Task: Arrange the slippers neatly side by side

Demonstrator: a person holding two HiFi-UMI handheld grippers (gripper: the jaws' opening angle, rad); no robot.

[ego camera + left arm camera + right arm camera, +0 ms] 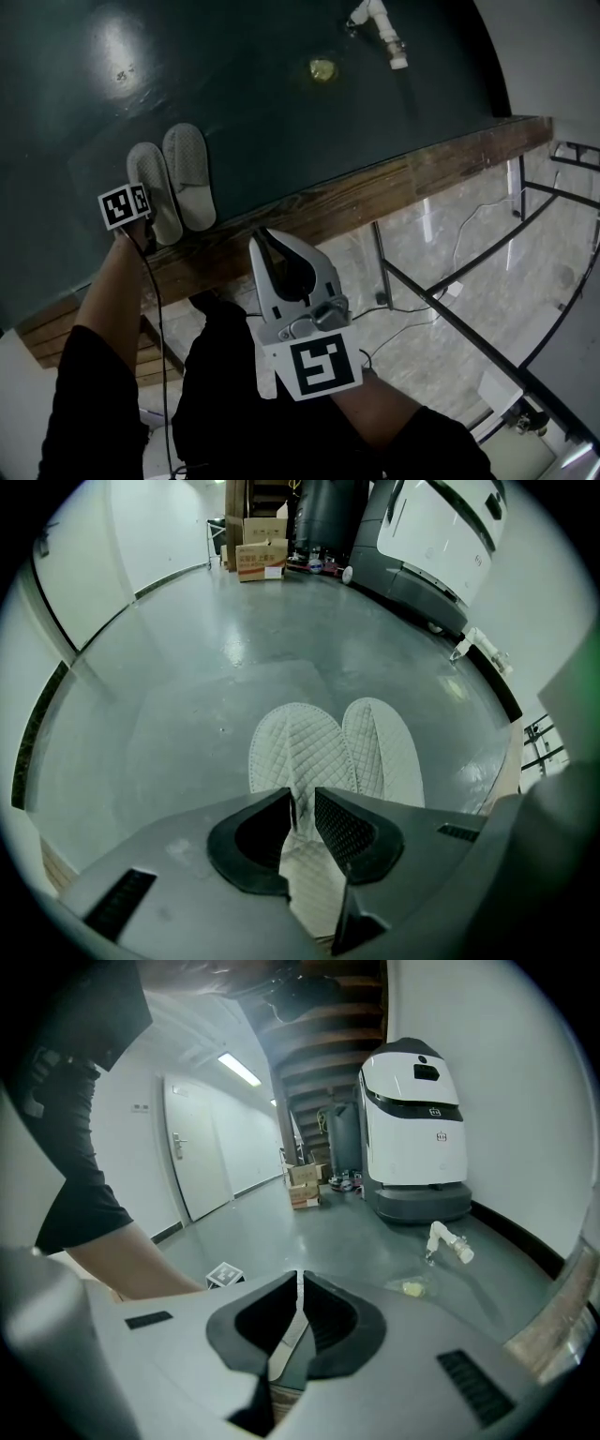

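Both slippers (174, 180) lie on the dark green floor (281, 122), side by side and touching along their length. Their toes point away from us and their heels sit close to the wooden ledge (375, 192) that borders the floor. They look parallel, though the left slipper (155, 192) sits a little nearer the ledge than the right slipper (190, 173).

Our left gripper (302, 797) points steeply down over the heel of the left slipper. Its fingers (347, 832) stand a narrow gap apart. The quilted heel shows through that gap, and we see no pad pressing on it, so the slipper lies loose on the floor. In the head view the marker cube (125, 204) covers most of this gripper, right at the slipper's heel end.

Our right gripper (298, 1279) hangs well apart from the slippers, above the ledge and closer to our body. Its fingers (328, 1321) are closed to a thin slit and hold nothing.

Farther out on the floor lie a white pipe fitting (380, 28) and a small yellowish bit (322, 68). A white and grey machine (412, 1138) stands by the wall beyond them.
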